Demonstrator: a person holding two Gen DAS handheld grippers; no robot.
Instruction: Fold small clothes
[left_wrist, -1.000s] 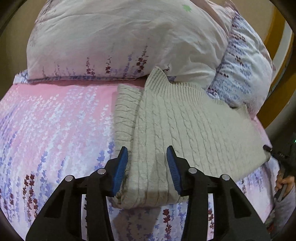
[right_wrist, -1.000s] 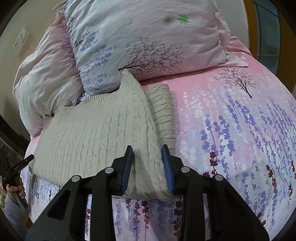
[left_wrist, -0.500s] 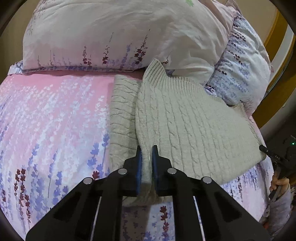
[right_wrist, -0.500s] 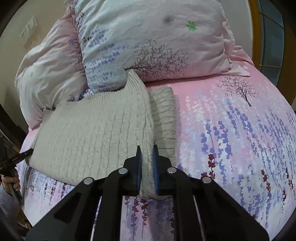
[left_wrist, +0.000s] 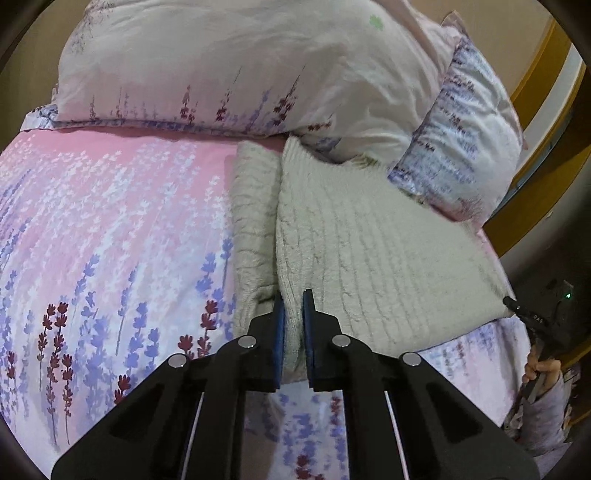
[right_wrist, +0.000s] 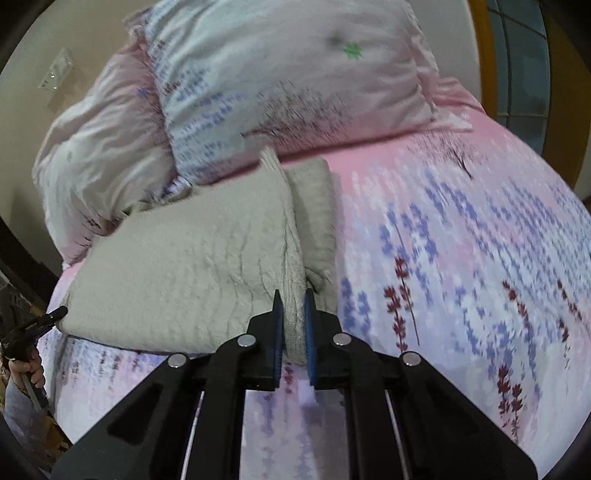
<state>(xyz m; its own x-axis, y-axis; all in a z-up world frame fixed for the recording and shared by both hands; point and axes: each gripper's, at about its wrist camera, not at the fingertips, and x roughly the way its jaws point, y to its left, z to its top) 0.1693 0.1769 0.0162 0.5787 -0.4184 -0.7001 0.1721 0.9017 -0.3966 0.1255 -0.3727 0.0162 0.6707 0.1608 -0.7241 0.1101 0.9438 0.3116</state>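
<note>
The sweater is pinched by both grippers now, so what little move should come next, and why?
Probably lift the pinched edge a little and carry it over toward the pillows. Both the left gripper and the right gripper have just closed their jaws on the near edge of the sweater, which lies flat on the bedsheet with one sleeve folded in.

I'm seeing a chunky cable-knit sweater (left_wrist: 369, 251), matt and nubbly; bedsheet (left_wrist: 110, 240) smooth printed cotton; pillows (left_wrist: 240, 62) soft, creased cloth; gripper fingers (left_wrist: 325, 332) matt black plastic, blue rubbery pads (right_wrist: 309, 332).
</note>
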